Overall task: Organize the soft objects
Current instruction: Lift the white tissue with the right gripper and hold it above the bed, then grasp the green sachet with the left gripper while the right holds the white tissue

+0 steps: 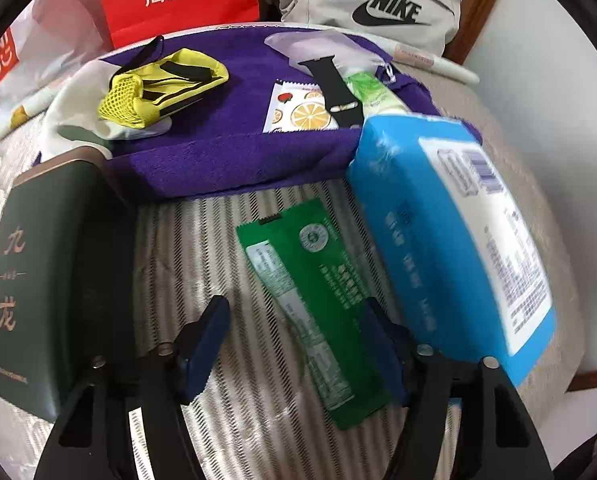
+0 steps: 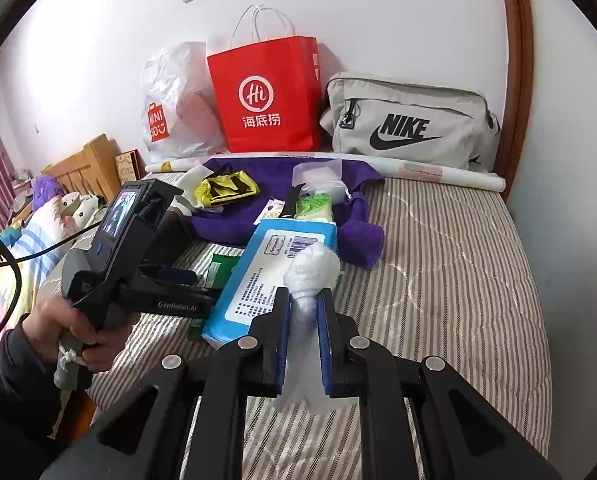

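Striped mattress [image 2: 438, 264] carries a purple towel [image 1: 226, 120], green sachet [image 1: 318, 304], blue tissue pack [image 1: 450, 232] and dark green box [image 1: 46, 280]. Red paper bag [image 2: 266, 96] and grey Nike bag [image 2: 410, 124] stand at the wall edge.

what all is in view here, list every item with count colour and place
tissue pack: 1, blue and white, on the striped mattress, tilted
green sachet: 1, green, flat on mattress, between the open left claw's fingers
dark box: 1, dark green, left of the sachet
purple towel: 1, purple, across the mattress
mesh pouch: 1, yellow and black, on towel
fruit-print packet: 1, white, on towel
watch strap: 1, black, on towel
paper bag: 1, red, by wall
sling bag: 1, grey, by wall
plastic bag: 1, white, by wall
white plastic wad: 1, in right claw
left claw: open
right claw: shut on wad
hand: holds left claw
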